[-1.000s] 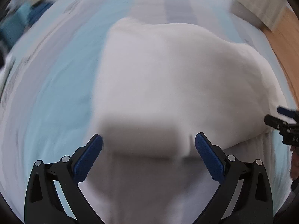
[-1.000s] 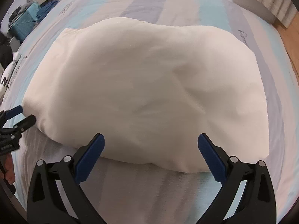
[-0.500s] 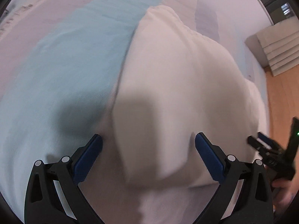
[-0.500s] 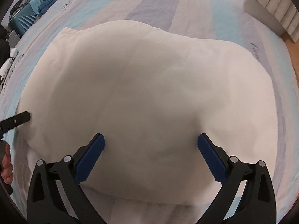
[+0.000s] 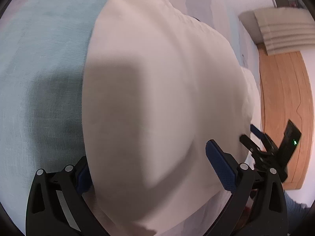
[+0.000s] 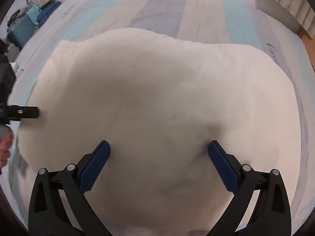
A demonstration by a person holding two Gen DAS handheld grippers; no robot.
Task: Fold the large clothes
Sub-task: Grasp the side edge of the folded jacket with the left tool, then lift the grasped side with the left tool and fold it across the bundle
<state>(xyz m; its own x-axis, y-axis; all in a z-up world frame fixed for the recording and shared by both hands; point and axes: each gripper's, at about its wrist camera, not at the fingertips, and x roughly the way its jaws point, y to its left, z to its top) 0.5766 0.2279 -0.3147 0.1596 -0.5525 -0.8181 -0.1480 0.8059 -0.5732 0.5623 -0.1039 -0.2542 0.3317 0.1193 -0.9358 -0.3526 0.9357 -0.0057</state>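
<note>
1. Closing in over the last second, both tools now sit low over the white garment (image 6: 157,102), which lies spread on the striped bed (image 6: 232,17).
2. Left tool (image 5: 149,157): fingers apart, straddling the garment's near-left edge, cloth between them; its left pad is partly covered.
3. Right tool (image 6: 157,157): fingers apart above the near edge, gripping nothing.
4. Judged from this, a pinch for the next fold is about to come.
5. Blur and shadow hide seams and sleeves; the garment's type and fold count cannot be told.
</note>
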